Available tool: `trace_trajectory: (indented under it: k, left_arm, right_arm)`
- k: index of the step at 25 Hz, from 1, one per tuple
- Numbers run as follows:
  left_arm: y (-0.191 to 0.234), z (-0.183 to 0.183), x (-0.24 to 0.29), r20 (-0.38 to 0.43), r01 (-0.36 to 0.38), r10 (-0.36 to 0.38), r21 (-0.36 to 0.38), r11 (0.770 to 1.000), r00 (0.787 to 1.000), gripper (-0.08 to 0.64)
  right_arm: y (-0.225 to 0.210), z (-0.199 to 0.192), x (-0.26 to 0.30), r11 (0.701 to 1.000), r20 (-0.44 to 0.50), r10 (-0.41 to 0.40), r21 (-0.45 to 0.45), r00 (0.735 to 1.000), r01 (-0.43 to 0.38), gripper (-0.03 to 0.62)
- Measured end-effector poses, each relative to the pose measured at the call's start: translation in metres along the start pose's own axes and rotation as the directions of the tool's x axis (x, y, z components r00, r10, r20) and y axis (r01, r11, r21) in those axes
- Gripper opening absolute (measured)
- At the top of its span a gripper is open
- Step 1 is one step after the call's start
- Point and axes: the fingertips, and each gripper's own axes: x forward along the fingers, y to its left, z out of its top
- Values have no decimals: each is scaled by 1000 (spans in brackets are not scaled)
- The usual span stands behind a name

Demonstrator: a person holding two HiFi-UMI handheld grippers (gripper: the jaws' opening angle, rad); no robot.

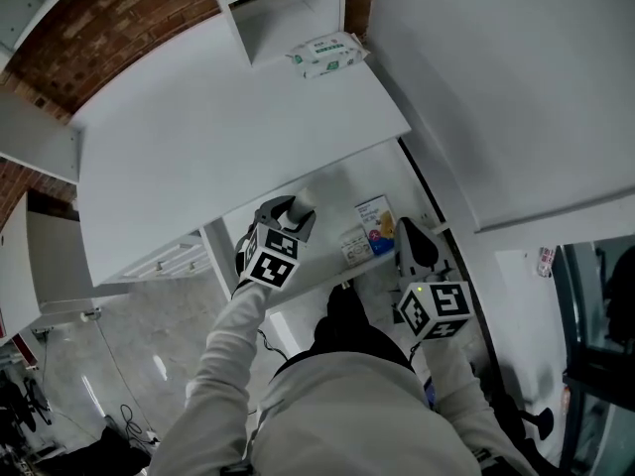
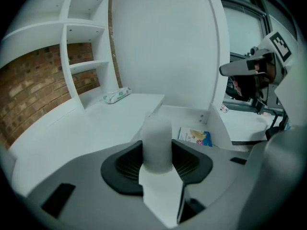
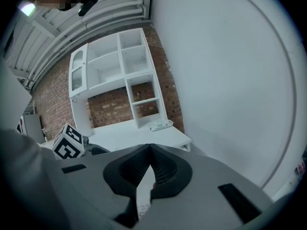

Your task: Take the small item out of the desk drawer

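The desk drawer (image 1: pixel 337 228) stands pulled out under the white desktop (image 1: pixel 228 137). My left gripper (image 1: pixel 298 211) hovers over the drawer's left part, shut on a small white cylinder (image 1: pixel 303 202). In the left gripper view that cylinder (image 2: pixel 157 140) stands upright between the dark pads (image 2: pixel 125 166). My right gripper (image 1: pixel 410 236) hangs over the drawer's right end, and in the right gripper view (image 3: pixel 150 150) its jaw tips meet. A blue and white packet (image 1: pixel 375 223) and a small white printed box (image 1: pixel 355 246) lie in the drawer.
A pack of wipes (image 1: pixel 327 54) lies at the desk's back near white shelving (image 1: pixel 278 8). A white wall panel (image 1: pixel 496 77) runs along the right. The person's legs (image 1: pixel 347 405) are below the drawer, and marble floor (image 1: pixel 129 355) lies to the left.
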Motion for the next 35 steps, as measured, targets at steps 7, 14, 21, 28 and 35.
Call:
trace_trajectory:
  k: [7,14,21,28,35]
  left_arm:
    - [9,19,-38,101,-56,61,-55,997,993,187]
    - [17,41,-85,191,-111,124,-78,991,974,186]
    - [24,45,-122,257,-163,193,-136,977,947,186]
    - [31,43,-153,309,-189,248,-209,960,918,186]
    - [37,39,-183,352,-212,298,-264,941,887,186]
  right_arm:
    - [17,15,-5,999,36,29,-34,999,-27,28]
    - [36,22,-10,997,61,60,-51,996,-57,28]
    - [52,26,-14,995,72,86,-59,994,-82,28]
    - [66,30,-18,992,85,109,-77,990,-103,28]
    - [80,34,-22,988,93,131,-93,987,-122,28]
